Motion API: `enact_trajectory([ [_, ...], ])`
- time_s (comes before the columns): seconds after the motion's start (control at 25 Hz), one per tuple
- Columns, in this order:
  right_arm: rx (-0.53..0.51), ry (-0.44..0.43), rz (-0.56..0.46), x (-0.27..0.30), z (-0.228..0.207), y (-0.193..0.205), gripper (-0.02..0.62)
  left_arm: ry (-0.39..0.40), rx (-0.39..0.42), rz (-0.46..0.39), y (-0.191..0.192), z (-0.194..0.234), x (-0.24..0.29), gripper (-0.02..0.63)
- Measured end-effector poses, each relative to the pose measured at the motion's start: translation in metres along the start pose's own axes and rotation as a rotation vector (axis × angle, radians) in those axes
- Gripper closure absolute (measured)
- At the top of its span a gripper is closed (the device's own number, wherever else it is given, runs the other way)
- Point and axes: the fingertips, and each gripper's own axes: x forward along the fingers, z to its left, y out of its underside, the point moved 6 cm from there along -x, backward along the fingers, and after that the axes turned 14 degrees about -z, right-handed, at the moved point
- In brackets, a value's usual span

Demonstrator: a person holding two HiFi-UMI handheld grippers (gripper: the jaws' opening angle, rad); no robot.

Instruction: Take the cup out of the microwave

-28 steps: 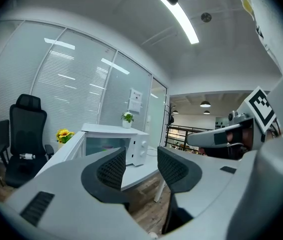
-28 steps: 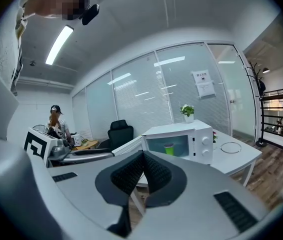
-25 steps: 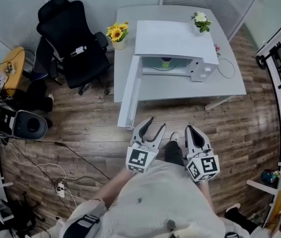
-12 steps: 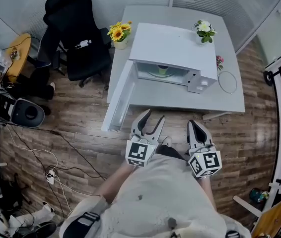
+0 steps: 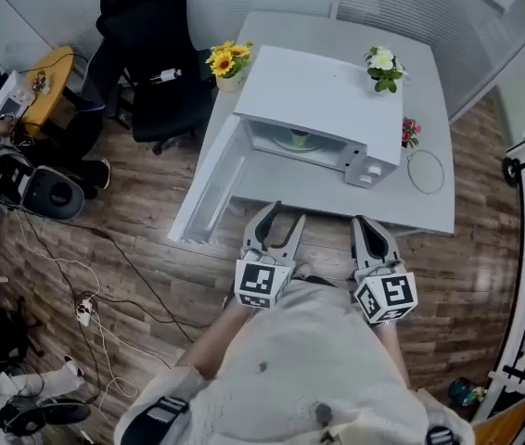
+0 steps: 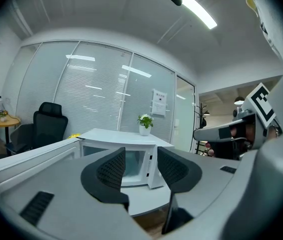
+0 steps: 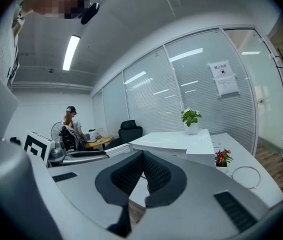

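Facing the open microwave (image 5: 323,95) on the white surface (image 5: 411,207), with both claws well short of it. Spotting the cup (image 5: 300,138) inside, sitting on the turntable, small and greenish. Holding the left claw (image 5: 284,213) wide and empty, the right claw (image 5: 364,222) pinched together on nothing. Judging the cup light, stiff, smooth and easily tipped; favouring a gentle side-wall grip near mid-height.
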Motion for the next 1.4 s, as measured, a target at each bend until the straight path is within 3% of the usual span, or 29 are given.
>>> enact_trajectory([
  [0.44,0.027,-0.072,0.028,0.002,-0.024,0.01,0.586,-0.088,0.032,0.033,0.023,-0.008,0.007,0.403],
  [0.88,0.04,-0.034,0.075,0.01,-0.043,0.025,0.586,-0.089,0.057,0.09,0.06,0.011,0.036,0.39],
  [1.4,0.009,0.022,0.137,0.071,-0.052,0.035,0.586,-0.082,0.03,0.14,0.093,0.074,0.089,0.371],
])
